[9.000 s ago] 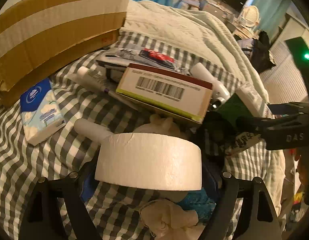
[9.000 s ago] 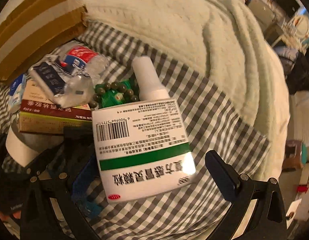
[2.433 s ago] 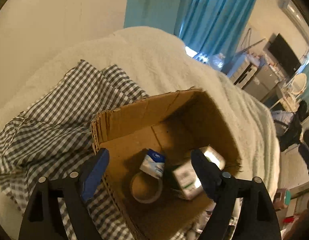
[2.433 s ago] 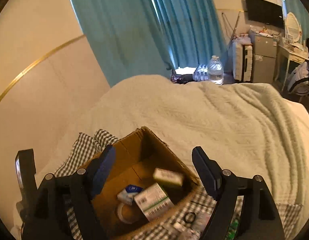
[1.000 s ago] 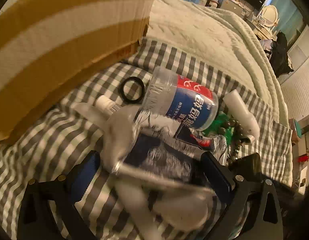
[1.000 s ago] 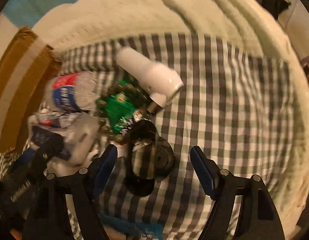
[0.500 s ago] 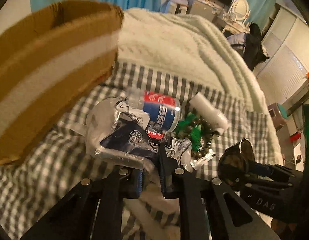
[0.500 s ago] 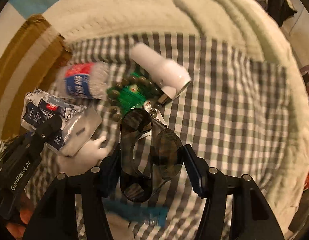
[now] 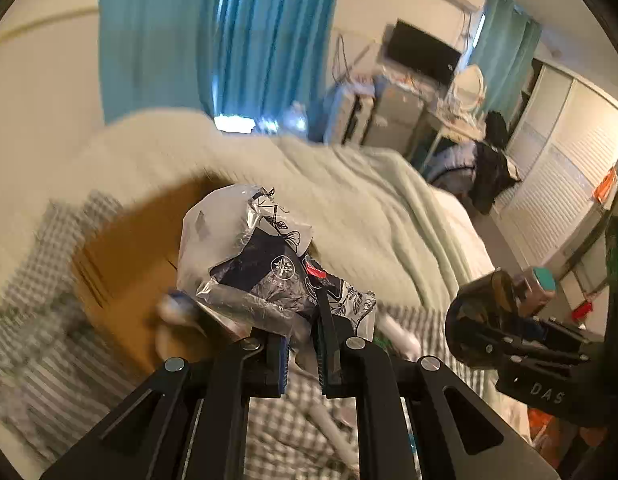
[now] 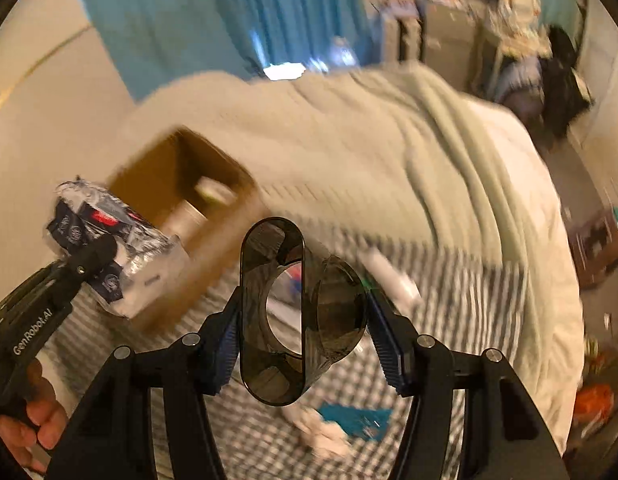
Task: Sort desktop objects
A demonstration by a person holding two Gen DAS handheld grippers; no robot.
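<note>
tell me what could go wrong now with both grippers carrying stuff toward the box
The left gripper pinches only a lower edge of the crinkly plastic packet, so it might slip free before reaching the cardboard box. The right gripper clamps a smooth dark glossy object, which could twist or pop out. Both views are motion-blurred, and the two loads travel close together, so they might collide.

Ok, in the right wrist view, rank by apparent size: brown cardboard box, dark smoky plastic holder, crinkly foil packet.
1. Brown cardboard box.
2. Dark smoky plastic holder, enlarged by nearness.
3. Crinkly foil packet, clearly smallest.
Box versus holder is unsure.
</note>
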